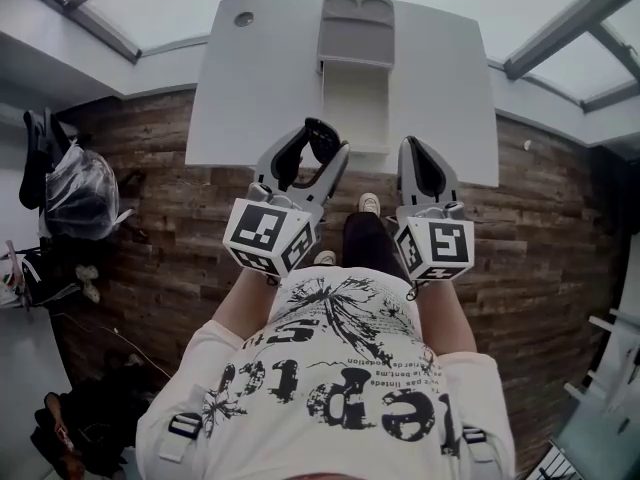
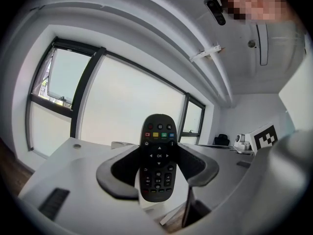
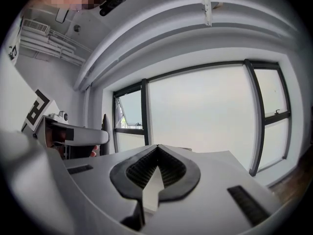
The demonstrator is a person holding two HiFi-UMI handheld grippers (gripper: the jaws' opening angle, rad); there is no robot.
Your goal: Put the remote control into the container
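Transport is under way: left gripper clamps the remote, right gripper is closed and empty, and the next move likely calls for reaching forward over the container.

Only "OK" can be read, at the middle of the remote control.

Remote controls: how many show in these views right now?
1. The remote control is gripped between the left gripper's jaws, near the white table. Another could lie unseen inside the container.
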